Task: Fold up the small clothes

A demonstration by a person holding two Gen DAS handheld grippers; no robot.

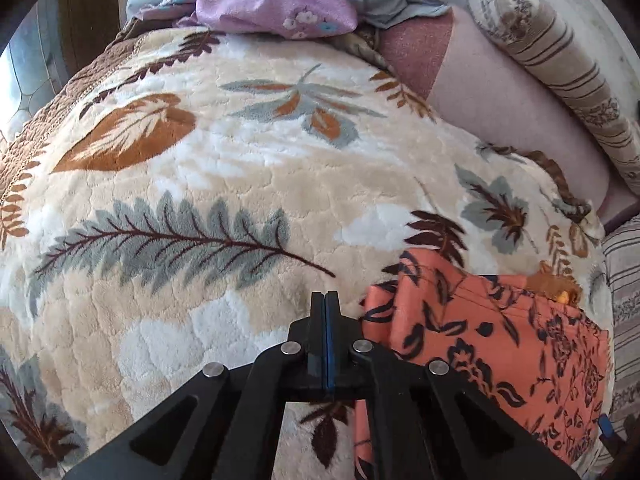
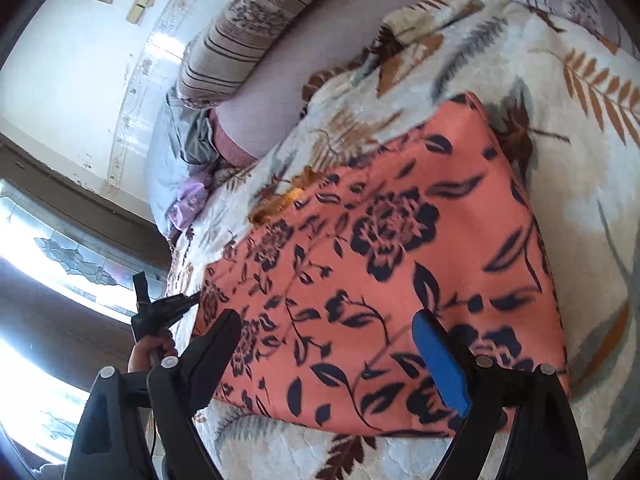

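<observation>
- Orange floral garment (image 2: 380, 264) — lies flat in a folded rectangle on the leaf-patterned blanket (image 1: 240, 168) of the bed, at about 4 o'clock from the left hand-held gripper (image 1: 326, 300).
- Looks thin, light and limp; likely to slip or unfold — best pinched at an edge or corner.
- Left hand-held gripper is fully closed on nothing.
- Right hand-held gripper (image 2: 332, 344) stands wide above the garment, empty.
</observation>
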